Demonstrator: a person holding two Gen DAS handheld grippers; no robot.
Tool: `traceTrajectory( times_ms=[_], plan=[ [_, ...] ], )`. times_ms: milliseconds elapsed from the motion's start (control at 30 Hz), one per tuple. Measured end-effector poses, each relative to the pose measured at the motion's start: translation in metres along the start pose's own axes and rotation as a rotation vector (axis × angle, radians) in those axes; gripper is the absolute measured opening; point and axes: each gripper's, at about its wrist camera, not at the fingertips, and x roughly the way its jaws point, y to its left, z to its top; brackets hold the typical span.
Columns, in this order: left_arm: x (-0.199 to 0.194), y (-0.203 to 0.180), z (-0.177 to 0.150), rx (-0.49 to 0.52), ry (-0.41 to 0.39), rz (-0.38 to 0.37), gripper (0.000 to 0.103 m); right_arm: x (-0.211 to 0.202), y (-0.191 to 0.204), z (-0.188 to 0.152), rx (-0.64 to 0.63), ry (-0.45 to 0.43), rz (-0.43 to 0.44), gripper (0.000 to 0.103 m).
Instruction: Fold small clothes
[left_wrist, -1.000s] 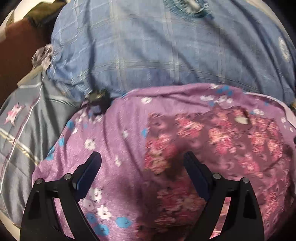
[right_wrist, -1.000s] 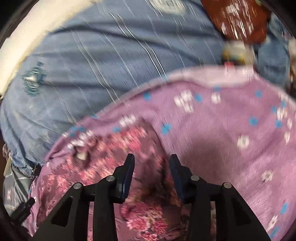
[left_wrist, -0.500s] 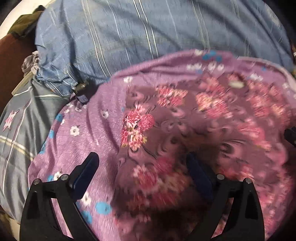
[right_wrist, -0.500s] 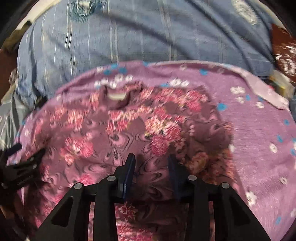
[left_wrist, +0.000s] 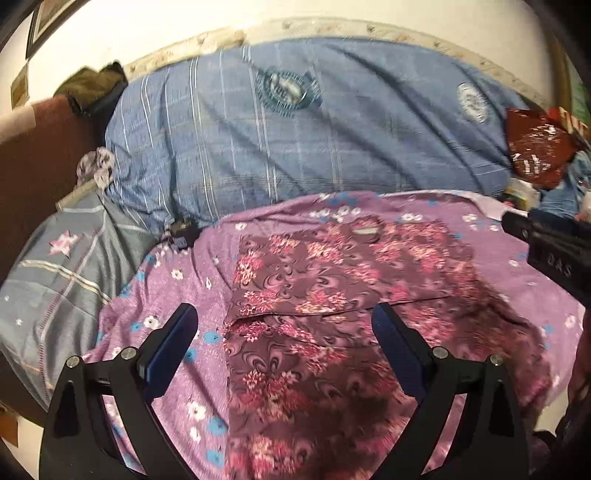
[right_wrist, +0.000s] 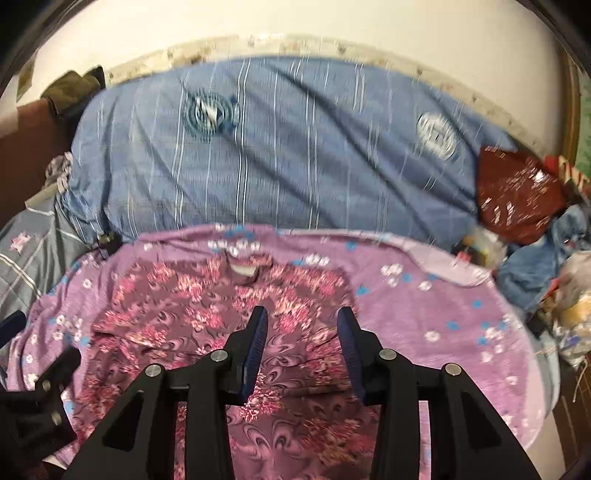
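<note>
Floral garment (left_wrist: 325, 295) flat beneath both spread, empty grippers, left (left_wrist: 284, 328) and right (right_wrist: 301, 332), near hem cut off behind them.

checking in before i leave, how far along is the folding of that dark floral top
Partly done. The floral top lies flat on the purple blanket, collar toward the blue pillow, with a fold line across its middle, so its sides look tucked in. In hand: nothing; the left claw and right claw are both open above it. Left: probably folding the bottom up toward the collar.
</note>
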Motion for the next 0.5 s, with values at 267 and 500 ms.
traceTrajectory(
  times_ms=[267,500],
  plan=[
    [-0.066,-0.011,-0.004,0.038,-0.073,-0.012,0.096,-0.071,-0.014,0.001,-0.009,-0.082,-0.027,0.045],
    [-0.1,-0.011,-0.015,0.035,-0.095,-0.01,0.096,-0.112,-0.014,-0.012,-0.067,-0.118,-0.07,0.047]
  ],
)
